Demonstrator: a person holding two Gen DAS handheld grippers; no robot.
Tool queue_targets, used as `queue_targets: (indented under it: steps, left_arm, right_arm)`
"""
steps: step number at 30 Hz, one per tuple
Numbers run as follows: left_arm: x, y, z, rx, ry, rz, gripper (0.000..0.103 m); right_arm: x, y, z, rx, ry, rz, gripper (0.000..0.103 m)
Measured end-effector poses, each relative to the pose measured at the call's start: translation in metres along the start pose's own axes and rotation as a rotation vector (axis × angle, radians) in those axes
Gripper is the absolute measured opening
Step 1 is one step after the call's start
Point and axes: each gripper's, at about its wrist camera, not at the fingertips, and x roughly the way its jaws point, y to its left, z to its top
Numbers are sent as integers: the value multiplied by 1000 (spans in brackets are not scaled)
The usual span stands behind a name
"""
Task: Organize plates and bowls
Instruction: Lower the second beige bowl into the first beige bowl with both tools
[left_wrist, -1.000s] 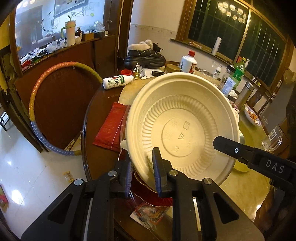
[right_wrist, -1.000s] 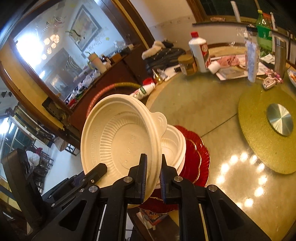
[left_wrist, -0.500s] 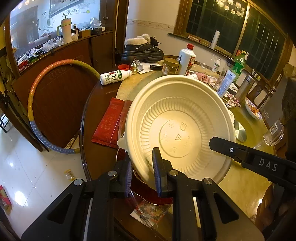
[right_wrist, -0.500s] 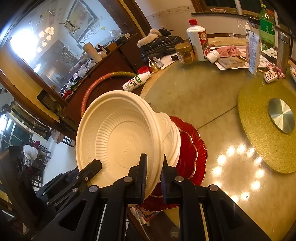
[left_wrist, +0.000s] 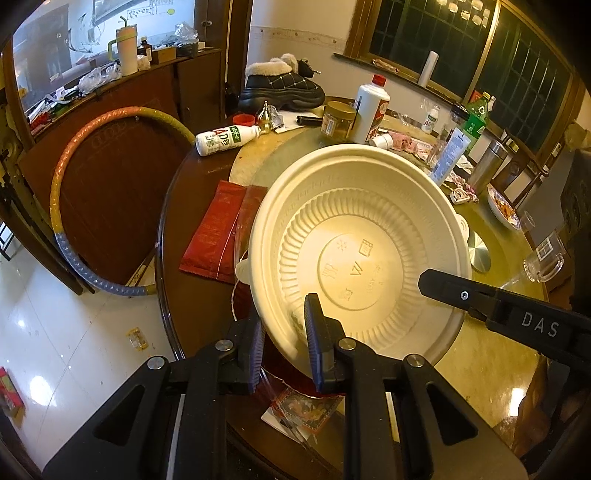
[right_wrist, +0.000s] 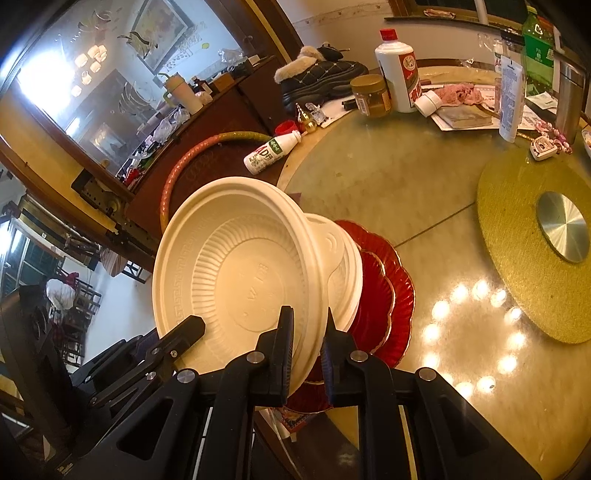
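Note:
A large cream disposable bowl (left_wrist: 354, 251) is held tilted above the table by both grippers. My left gripper (left_wrist: 284, 343) is shut on its near rim. My right gripper (right_wrist: 308, 343) is shut on the same bowl (right_wrist: 236, 273) at another part of the rim; its finger shows in the left wrist view (left_wrist: 480, 295). Below the bowl sits a smaller cream bowl (right_wrist: 349, 273) on a stack of red scalloped plates (right_wrist: 391, 291) near the table edge. The bowl hides most of the stack in the left wrist view.
The round glass-topped table (right_wrist: 424, 192) has a gold turntable (right_wrist: 524, 258) at right. At the back lie a white drink bottle (left_wrist: 225, 138), a jar (left_wrist: 338, 120), a liquor bottle (left_wrist: 371, 109) and boots (left_wrist: 280, 88). A red packet (left_wrist: 216, 232) lies left. A hoop (left_wrist: 92, 184) leans by the cabinet.
Both grippers have lifted the large bowl slightly and drawn it back toward the table's near edge; it stays tilted in both grips. The plates and small bowl have not moved.

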Motion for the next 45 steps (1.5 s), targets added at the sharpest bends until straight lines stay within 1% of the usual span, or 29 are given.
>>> queue_targets:
  steps: [27,45]
  left_arm:
    - [-2,0,1,17,7,15,19]
    - [2,3,6,-11,49,-1,19]
  right_arm:
    - [1,4,1,-8,20,-16,15]
    - [3,6,4,0,45,-33,16]
